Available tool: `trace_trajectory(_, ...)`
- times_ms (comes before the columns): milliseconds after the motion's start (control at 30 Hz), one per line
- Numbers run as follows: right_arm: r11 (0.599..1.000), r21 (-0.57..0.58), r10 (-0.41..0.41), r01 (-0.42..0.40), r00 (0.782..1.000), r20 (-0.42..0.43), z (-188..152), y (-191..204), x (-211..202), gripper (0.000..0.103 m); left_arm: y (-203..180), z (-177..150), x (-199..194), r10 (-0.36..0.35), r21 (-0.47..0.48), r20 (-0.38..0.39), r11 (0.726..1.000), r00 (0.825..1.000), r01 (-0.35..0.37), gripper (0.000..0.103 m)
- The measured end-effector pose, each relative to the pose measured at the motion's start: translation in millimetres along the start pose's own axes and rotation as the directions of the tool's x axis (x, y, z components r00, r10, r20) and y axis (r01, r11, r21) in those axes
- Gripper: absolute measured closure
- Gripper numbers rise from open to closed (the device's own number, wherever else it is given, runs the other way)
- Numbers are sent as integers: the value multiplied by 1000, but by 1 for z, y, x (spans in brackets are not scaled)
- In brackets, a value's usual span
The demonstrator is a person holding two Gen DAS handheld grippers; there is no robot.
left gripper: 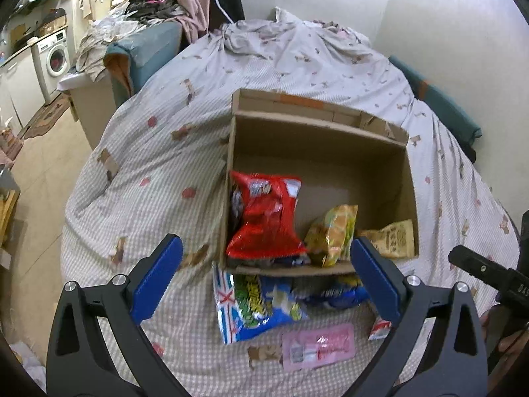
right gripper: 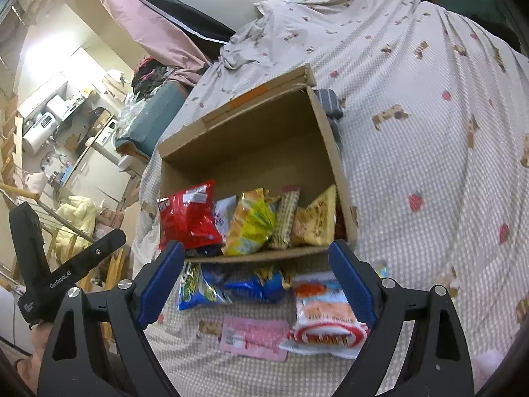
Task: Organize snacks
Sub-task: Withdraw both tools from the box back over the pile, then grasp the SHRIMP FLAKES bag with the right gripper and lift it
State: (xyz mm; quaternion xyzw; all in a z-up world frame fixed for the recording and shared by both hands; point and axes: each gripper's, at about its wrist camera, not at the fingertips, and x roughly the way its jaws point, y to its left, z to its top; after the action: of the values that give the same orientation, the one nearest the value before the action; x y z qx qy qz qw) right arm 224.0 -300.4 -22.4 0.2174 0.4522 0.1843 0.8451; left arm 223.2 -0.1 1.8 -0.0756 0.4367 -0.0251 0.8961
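Observation:
An open cardboard box stands on the bed. Inside it lean a red bag, a yellow bag and a tan packet. In front of the box lie a blue bag, a pink packet and a white-and-red bag. My left gripper is open and empty above the blue bag. My right gripper is open and empty above the loose snacks.
The bed's patterned sheet spreads around the box. A teal cushion with a clothes pile lies at the bed's far left. A washing machine stands on the left. The other gripper's black body shows at left.

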Motion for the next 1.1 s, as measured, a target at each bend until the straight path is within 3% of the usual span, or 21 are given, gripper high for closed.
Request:
trace_trajectory(300, 999, 31, -18, 18, 1000, -9, -16, -11, -12, 12, 2, -23, -9, -49, -34, -23, 998, 999, 48, 3)
trace_trajectory(500, 998, 53, -44, 46, 998, -36, -24, -28, -16, 12, -1, -34, -11, -46, -16, -28, 999, 999, 46, 3)
trace_trajectory(733, 984, 171, -48, 56, 998, -49, -31, -67, -26, 11, 5, -52, -2, -45, -12, -86, 999, 995, 44, 3)
trace_trajectory(900, 963, 234, -102, 137, 983, -155, -37, -86, -5, 9, 10, -55, -1, -24, -5, -100, 1000, 995, 23, 3)
trace_trajectory(1100, 958, 229, -93, 175, 939, -331, -48, -81, 50, 9, 20, -57, 0, -24, -19, -118, 1000, 993, 22, 3)
